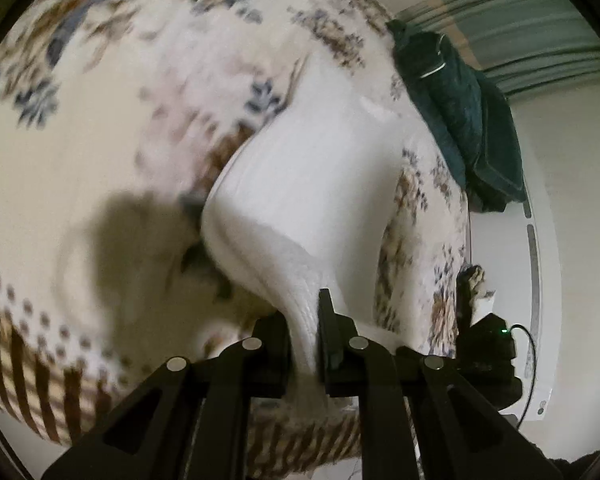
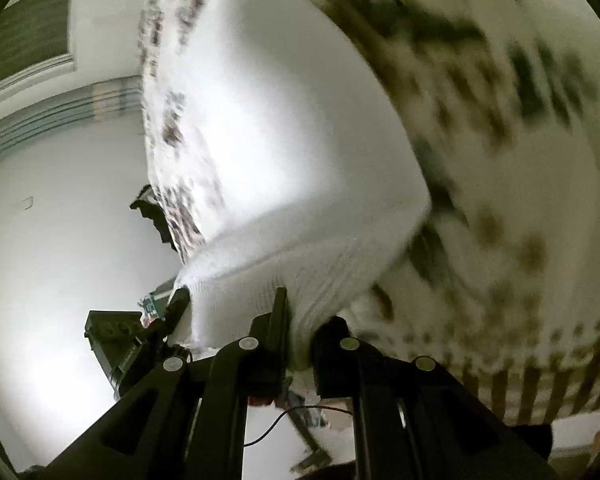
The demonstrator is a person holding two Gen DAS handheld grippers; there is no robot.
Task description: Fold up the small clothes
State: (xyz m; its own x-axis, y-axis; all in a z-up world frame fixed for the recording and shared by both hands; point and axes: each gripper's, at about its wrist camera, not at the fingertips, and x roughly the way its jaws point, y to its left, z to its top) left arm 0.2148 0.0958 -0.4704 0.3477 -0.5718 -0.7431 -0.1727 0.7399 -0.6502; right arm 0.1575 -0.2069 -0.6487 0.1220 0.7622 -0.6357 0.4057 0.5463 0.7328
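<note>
Above the floral bedspread [image 1: 100, 152], both hand-held grippers [image 1: 305, 320] [image 2: 300, 328] pinch a white garment [image 1: 300, 184]; lettering seems unreadable.

We see a plain white ribbed garment [image 1: 316, 184] over a cream blanket [image 1: 100, 128] patterned with blue-and-brown leaves, brown-striped at its edge, beside a dark green towel [image 1: 464, 120].

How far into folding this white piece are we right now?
Done: a dark green garment already lies in a compact pile at the blanket's edge. In hand: left gripper and right gripper both pinch the white garment, lifted off the blanket. Left: laying it down folded.
</note>
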